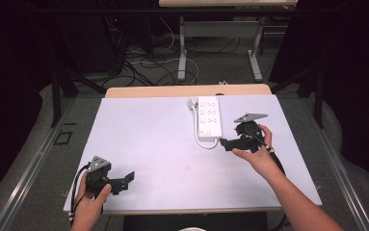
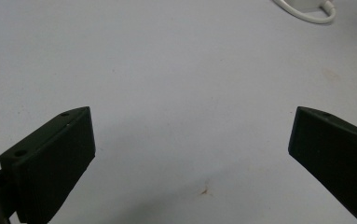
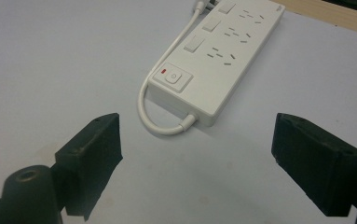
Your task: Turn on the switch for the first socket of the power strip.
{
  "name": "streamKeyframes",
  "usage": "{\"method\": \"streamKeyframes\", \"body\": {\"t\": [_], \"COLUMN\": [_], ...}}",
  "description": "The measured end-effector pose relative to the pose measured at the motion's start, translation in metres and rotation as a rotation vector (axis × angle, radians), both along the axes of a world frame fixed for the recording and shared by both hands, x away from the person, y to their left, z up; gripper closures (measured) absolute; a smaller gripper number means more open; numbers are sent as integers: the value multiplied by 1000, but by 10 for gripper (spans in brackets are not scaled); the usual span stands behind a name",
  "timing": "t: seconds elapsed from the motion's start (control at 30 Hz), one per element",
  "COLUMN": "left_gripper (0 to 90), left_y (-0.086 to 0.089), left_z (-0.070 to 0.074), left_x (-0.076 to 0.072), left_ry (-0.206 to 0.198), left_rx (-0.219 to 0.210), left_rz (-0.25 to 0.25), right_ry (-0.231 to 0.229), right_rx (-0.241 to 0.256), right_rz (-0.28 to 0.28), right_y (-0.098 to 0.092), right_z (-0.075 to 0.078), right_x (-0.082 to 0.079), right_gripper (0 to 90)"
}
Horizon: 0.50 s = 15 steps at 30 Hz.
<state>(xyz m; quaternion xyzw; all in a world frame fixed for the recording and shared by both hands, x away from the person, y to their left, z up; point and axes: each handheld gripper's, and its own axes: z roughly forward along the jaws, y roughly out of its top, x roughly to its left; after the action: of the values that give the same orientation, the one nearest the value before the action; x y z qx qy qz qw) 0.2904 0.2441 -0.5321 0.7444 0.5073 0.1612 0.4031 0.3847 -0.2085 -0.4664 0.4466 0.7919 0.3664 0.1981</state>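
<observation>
A white power strip (image 1: 208, 117) lies flat on the table's far right part, its length running near to far. Its power button (image 3: 173, 77) sits at the near end, where a white cable (image 3: 153, 122) loops out and runs along its left side.

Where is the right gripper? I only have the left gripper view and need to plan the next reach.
Observer: The right gripper sits just short of the power strip's near end, jaws open.
Operator: Is anything plugged into the strip?
Observer: No, the sockets in the right gripper view are empty.
Operator: Is its switch on?
Observer: I can't say; a small red mark shows beside the power button.
</observation>
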Motion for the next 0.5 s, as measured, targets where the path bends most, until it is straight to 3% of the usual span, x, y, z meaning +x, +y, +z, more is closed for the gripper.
{"method": "streamKeyframes", "body": {"t": [0.5], "left_gripper": [2], "left_y": [1], "left_z": [0], "left_x": [0], "left_ry": [5], "left_rx": [6], "left_rz": [-2], "right_ry": [41], "right_rx": [26], "right_rz": [-38], "right_y": [-2], "right_z": [2], "right_x": [19], "right_gripper": [159]}}
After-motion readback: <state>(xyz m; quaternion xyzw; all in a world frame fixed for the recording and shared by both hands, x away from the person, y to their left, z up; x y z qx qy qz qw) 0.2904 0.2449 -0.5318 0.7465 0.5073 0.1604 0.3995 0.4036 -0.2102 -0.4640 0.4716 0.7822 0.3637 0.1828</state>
